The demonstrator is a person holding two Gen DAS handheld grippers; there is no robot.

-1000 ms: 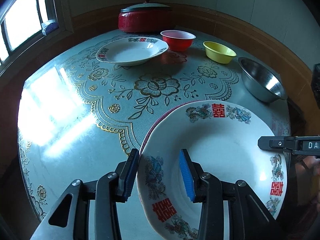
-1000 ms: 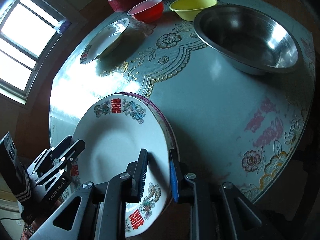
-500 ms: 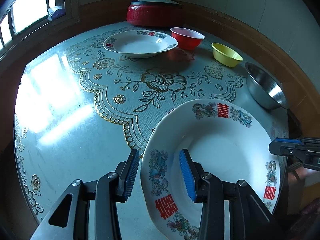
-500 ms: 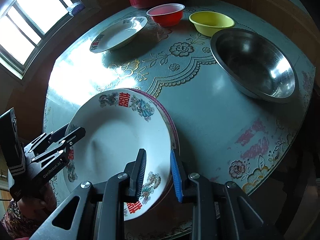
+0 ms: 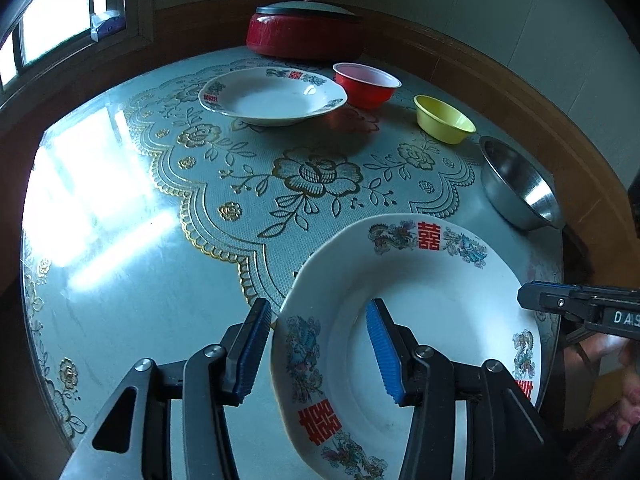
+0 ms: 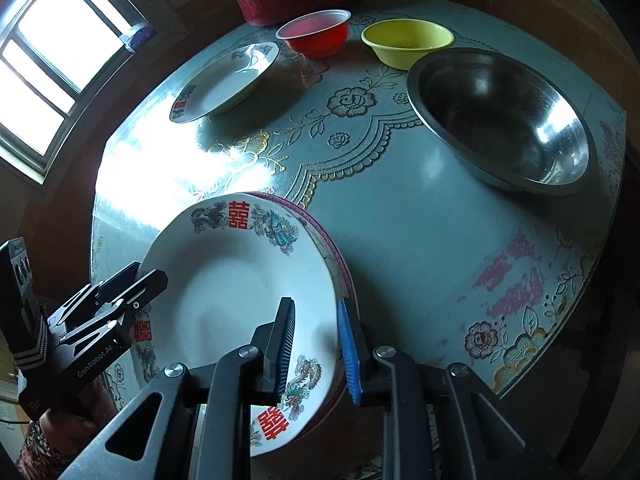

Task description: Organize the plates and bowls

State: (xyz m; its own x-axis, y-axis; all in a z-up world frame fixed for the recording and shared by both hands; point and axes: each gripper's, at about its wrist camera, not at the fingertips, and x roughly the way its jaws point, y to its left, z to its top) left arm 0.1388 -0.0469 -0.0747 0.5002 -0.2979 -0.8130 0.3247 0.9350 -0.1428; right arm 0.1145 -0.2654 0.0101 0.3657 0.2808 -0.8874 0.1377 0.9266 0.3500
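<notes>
While the top plate (image 5: 420,320) sits nested on a pink-rimmed plate (image 6: 340,256) at the table's (image 5: 120,280) near edge, both grippers straddle its rim from opposite sides. On one side the left gripper (image 5: 318,348) has its jaws opening, pads clear of the rim between them, apparently letting go now that the plate is stacked. Opposite, the right gripper (image 6: 316,346) stands narrowly apart astride the stacked rims; whether its pads press, I cannot tell. Farther off wait a second patterned plate (image 5: 272,96), a red bowl (image 5: 366,84), a yellow bowl (image 5: 444,118) and a steel bowl (image 6: 500,120), probably next to be gathered.
</notes>
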